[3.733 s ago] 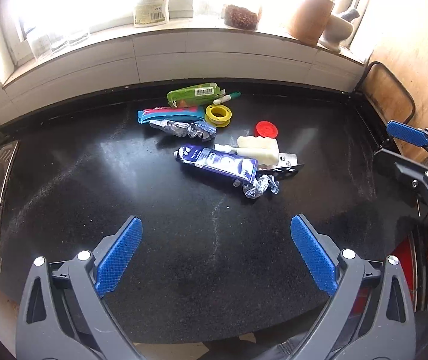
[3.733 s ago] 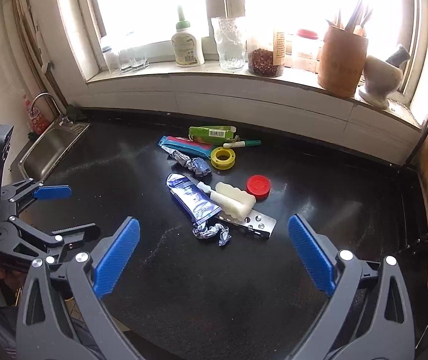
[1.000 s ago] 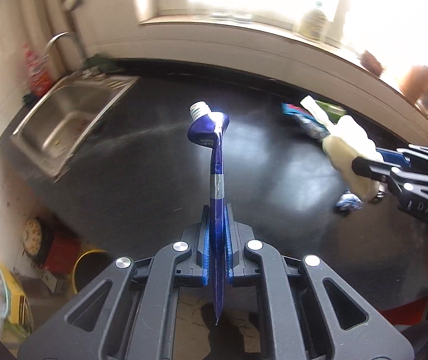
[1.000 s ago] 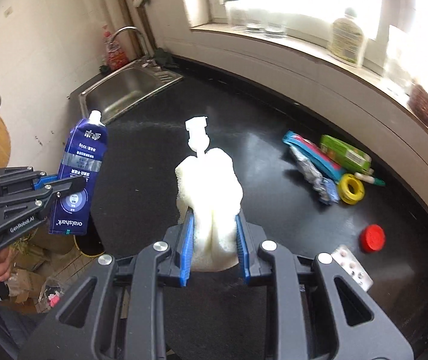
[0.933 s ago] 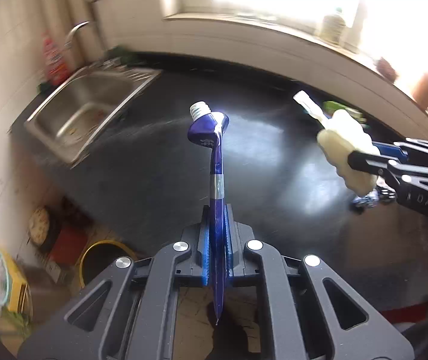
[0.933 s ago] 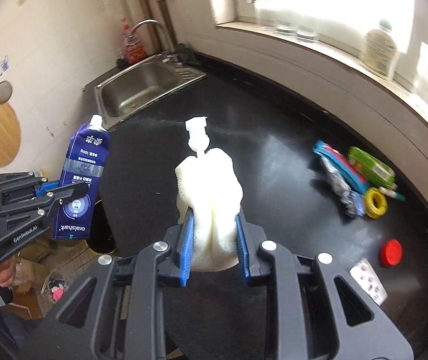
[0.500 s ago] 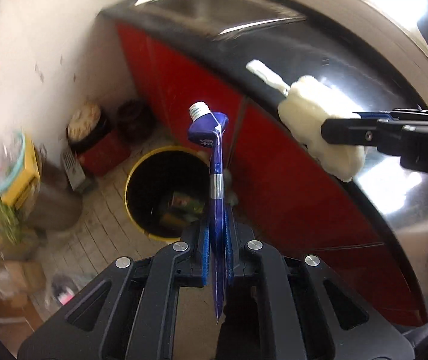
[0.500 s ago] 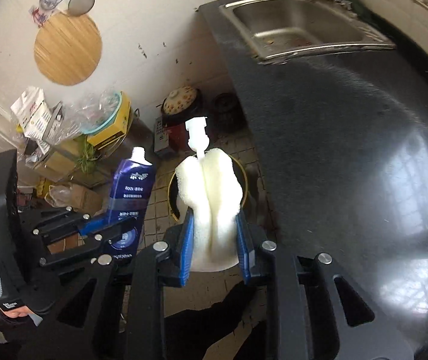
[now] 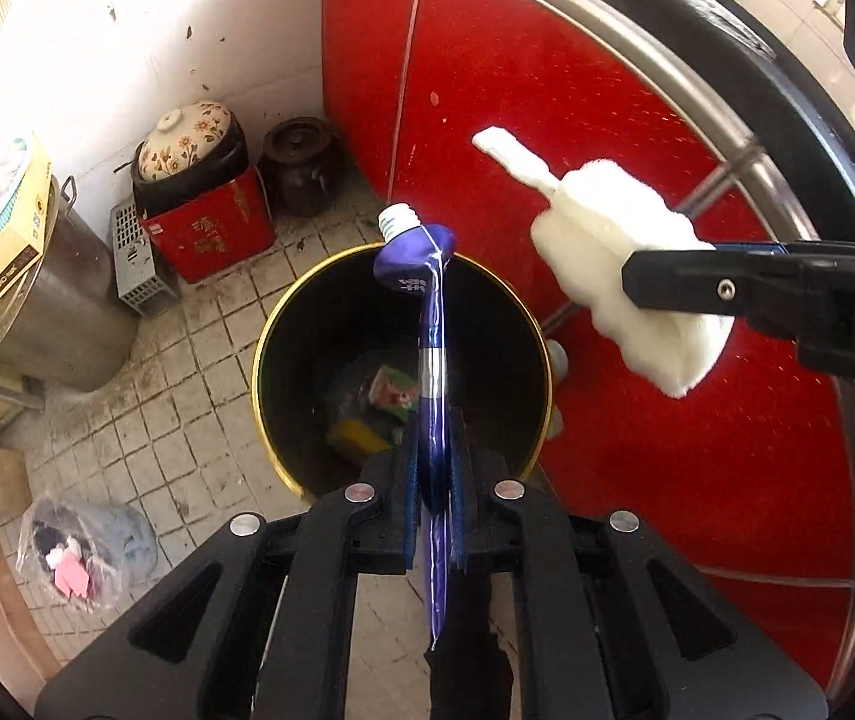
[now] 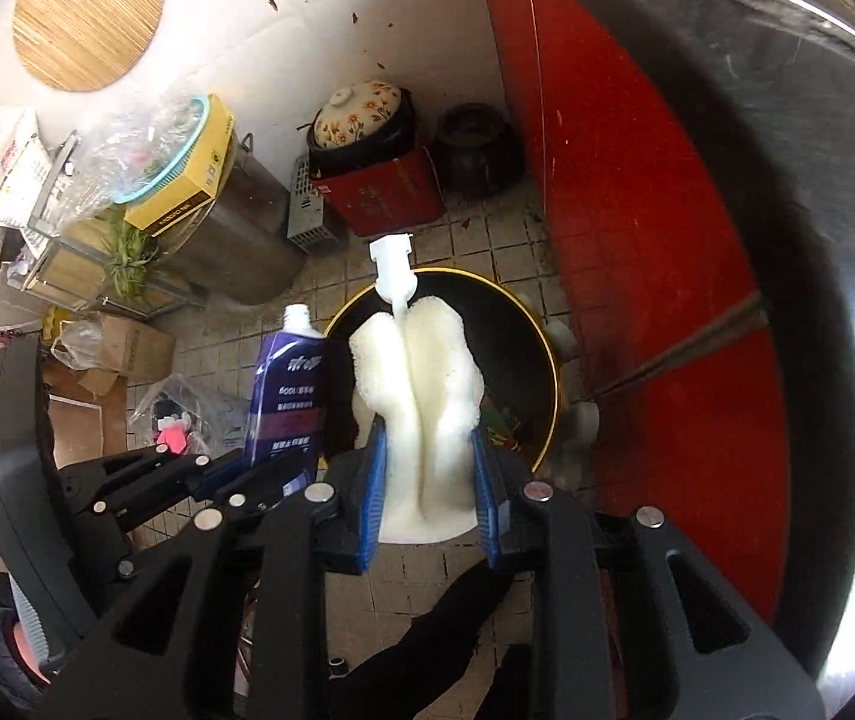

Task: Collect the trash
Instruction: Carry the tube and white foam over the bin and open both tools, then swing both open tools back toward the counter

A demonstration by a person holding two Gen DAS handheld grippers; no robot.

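My left gripper (image 9: 433,468) is shut on a flattened blue toothpaste tube (image 9: 430,324), cap end pointing away, right above a black bin with a yellow rim (image 9: 283,312) on the floor. Trash lies in the bin's bottom. To the right, my right gripper (image 9: 655,285) holds a white sponge brush (image 9: 607,252) in front of the red cabinet. In the right wrist view the sponge brush (image 10: 415,372) sits between the blue pads of the right gripper (image 10: 430,480), whose jaws are opening, above the bin (image 10: 541,360). The tube (image 10: 289,396) and left gripper (image 10: 247,474) are at its left.
Red cabinet doors (image 9: 607,90) under the counter stand right of the bin. Behind it sit a floral-lidded clay pot (image 9: 187,138) on a red box, a dark jar (image 9: 301,162) and a metal pot (image 9: 61,312). A plastic bag (image 9: 85,546) and cardboard lie on the tiled floor.
Both grippers swung off the black countertop and down to the floor bin, carrying the tube and the sponge brush. The view now looks down into the bin.
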